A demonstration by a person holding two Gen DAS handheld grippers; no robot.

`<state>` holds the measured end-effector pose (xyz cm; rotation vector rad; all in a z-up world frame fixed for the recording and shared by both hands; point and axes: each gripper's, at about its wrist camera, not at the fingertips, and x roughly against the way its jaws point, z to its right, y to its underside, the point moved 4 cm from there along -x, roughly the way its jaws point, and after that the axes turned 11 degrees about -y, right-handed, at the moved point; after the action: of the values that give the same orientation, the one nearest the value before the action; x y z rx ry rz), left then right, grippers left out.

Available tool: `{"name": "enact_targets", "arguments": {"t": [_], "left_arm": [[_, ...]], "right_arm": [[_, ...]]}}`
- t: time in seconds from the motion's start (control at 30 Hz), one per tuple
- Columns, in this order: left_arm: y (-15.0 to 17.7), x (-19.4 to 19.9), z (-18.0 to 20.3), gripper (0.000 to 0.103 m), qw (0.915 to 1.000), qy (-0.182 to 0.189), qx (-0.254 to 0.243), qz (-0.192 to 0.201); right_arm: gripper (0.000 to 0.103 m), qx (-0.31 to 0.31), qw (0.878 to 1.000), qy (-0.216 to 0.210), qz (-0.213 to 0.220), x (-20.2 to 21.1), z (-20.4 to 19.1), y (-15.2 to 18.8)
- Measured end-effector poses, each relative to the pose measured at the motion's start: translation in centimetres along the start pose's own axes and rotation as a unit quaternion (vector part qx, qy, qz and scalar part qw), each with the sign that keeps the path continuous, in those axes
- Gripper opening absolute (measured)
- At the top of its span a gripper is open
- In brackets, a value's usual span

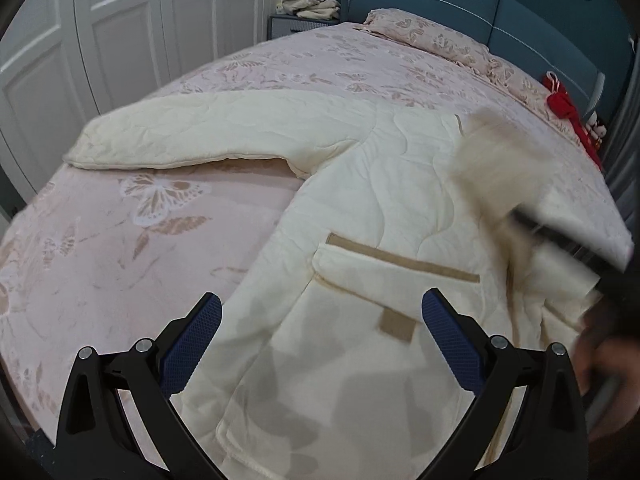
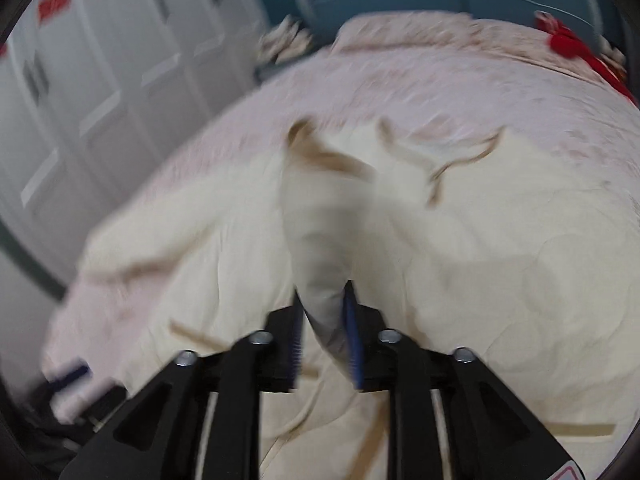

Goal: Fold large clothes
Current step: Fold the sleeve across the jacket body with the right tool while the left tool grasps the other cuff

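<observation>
The big cream coat [image 1: 360,208] lies spread on your pink bed [image 1: 120,220]. Its tan patch [image 1: 395,325] shows no words. Your right claw [image 2: 326,320] pinches a fold of it. Your left claw [image 1: 322,340] is wide apart above it.

left hand-held gripper [image 1: 322,334]: jaws wide, empty | right hand-held gripper [image 2: 324,312]: pinching fabric (blurred)
</observation>
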<state>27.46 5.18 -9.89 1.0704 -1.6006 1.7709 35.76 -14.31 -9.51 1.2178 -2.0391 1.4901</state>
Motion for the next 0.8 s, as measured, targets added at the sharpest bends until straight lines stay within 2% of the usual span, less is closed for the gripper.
{"name": "enact_targets", "arguments": {"t": [0.07, 0.13, 0.2, 0.27, 0.4, 0.47, 0.53, 0.6, 0.63, 0.7, 0.8], "left_arm": [[-0.6, -0.4, 0.2, 0.098, 0.9994, 0.031, 0.011, -0.012], [-1.2, -0.9, 1.1, 0.098, 0.9974, 0.065, 0.023, -0.021], [-1.8, -1.8, 2.5, 0.098, 0.9946, 0.093, 0.030, -0.036], [-2.5, -3.0, 4.8, 0.098, 0.9895, 0.130, 0.033, -0.054], [-3.1, -5.5, 8.6, 0.098, 0.9838, 0.154, 0.034, -0.085], [-3.1, -6.9, 10.0, 0.096, 0.9799, 0.164, 0.043, -0.105], [-3.4, -7.6, 10.6, 0.080, 0.9776, 0.170, 0.054, -0.113], [-3.7, -8.0, 11.1, 0.052, 0.9780, 0.165, 0.047, -0.119], [-4.1, -8.0, 11.3, 0.047, 0.9793, 0.162, 0.041, -0.115], [-5.0, -7.7, 11.3, 0.016, 0.9832, 0.152, 0.025, -0.098], [-7.2, -6.9, 11.1, 0.008, 0.9858, 0.154, 0.006, -0.066]], "right_arm": [[0.041, 0.010, 1.000, -0.004, 0.002, 0.6, -0.8, 1.3], [0.063, -0.012, 0.999, -0.002, 0.048, 4.1, -0.5, 2.3], [0.066, -0.049, 0.995, 0.005, 0.085, 7.6, 2.2, 3.3], [0.066, -0.105, 0.989, 0.034, 0.103, 11.0, 6.6, 5.0], [0.067, -0.181, 0.972, 0.097, 0.115, 15.3, 14.0, 7.7], [0.067, -0.210, 0.964, 0.108, 0.123, 16.6, 16.7, 8.4], [0.067, -0.238, 0.955, 0.114, 0.133, 17.3, 18.9, 8.7], [0.067, -0.274, 0.946, 0.099, 0.144, 17.2, 21.2, 9.1], [0.064, -0.288, 0.941, 0.096, 0.148, 17.1, 22.0, 9.5], [0.054, -0.314, 0.933, 0.081, 0.155, 16.2, 23.6, 9.2], [0.038, -0.335, 0.926, 0.068, 0.160, 14.7, 25.1, 8.0]]}}
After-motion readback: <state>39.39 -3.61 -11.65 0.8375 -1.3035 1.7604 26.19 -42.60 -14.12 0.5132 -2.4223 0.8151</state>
